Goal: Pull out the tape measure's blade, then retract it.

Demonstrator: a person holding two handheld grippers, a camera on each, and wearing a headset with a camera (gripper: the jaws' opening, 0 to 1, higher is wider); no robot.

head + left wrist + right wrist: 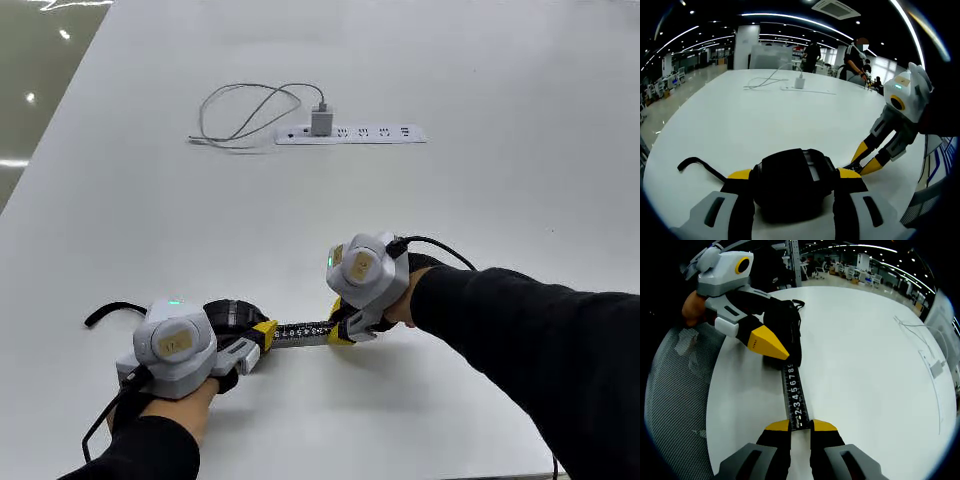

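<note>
The left hand-held gripper (pixel 255 340) (pixel 794 173) is clamping both jaws against the black tape measure (pixel 232 315) (pixel 792 182), sitting on the tabletop (pixel 450 80) well to the near side of the power strip (pixel 370 133). The right hand-held gripper (pixel 338 333) (pixel 801 426) is pinching the blade (pixel 300 330) (pixel 792 395) at its tip, jaws almost together, a short numbered length showing. A broad stretch of white tabletop is lying between tape and strip, its edge running far left of the strip

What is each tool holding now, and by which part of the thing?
The left tool grips the tape measure case by its two sides. The right tool pinches the blade at its free end.
</note>
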